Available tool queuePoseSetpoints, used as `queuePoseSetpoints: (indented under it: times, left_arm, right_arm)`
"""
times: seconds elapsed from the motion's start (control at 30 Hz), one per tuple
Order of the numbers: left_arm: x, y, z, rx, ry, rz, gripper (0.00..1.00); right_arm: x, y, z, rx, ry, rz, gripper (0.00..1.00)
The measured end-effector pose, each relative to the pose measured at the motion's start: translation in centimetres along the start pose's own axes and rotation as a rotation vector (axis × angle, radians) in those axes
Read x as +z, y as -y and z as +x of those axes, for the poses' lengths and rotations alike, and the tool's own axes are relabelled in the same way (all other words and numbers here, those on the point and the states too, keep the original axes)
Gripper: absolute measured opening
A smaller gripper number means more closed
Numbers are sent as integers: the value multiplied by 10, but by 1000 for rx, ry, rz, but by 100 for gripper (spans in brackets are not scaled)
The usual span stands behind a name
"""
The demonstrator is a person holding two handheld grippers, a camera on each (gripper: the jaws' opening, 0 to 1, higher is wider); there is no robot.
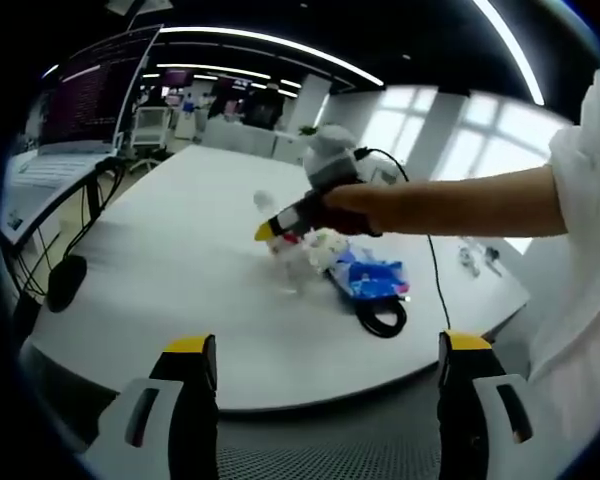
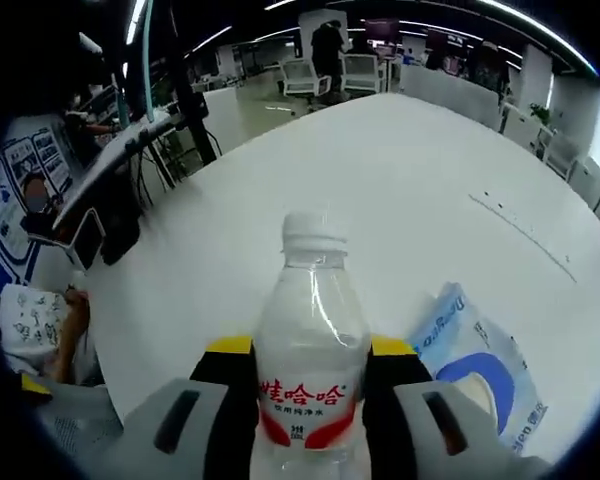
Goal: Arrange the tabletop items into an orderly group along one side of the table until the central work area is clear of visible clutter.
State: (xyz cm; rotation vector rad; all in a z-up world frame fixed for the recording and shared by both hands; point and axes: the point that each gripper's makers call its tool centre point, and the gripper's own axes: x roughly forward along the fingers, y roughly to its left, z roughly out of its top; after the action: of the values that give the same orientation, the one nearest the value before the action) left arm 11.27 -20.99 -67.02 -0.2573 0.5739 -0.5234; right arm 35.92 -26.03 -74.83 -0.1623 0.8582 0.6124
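A clear water bottle (image 2: 312, 300) with a white cap and a red label stands upright between the yellow-tipped jaws of my right gripper (image 2: 312, 352), which is shut on it. In the left gripper view, a person's hand holds that right gripper (image 1: 272, 226) over the middle of the white table (image 1: 180, 240), with the bottle (image 1: 264, 203) at its tip. My left gripper (image 1: 328, 360) hangs open before the table's near edge, with nothing between its jaws. A blue and white packet (image 1: 372, 278) lies beside the bottle, and it also appears in the right gripper view as the packet (image 2: 478, 368).
A coiled black cable (image 1: 382, 318) lies by the packet. Small items (image 1: 476, 258) sit near the right table edge. A monitor (image 1: 88, 95) and hanging black cables (image 1: 65, 280) are at the left. A seated person (image 2: 40, 330) is left of the table, and office chairs (image 2: 330, 70) stand beyond it.
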Motion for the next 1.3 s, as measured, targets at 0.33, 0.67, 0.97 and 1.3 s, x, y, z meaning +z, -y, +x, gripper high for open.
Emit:
queuePoseSetpoints:
  times: [0.33, 0.67, 0.97, 1.3]
  left_arm:
    - [-1, -1, 0, 6, -2, 5, 88]
    - [-1, -2, 0, 6, -1, 5, 87]
    - [-1, -4, 1, 10, -1, 7, 87]
    - [-2, -3, 2, 7, -13, 12, 86]
  right_arm:
    - [29, -2, -24, -15, 171, 12, 36]
    - [72, 5, -26, -57, 353, 17, 37]
    - [88, 15, -26, -152, 440, 119, 37]
    - [91, 31, -26, -273, 505, 204, 37]
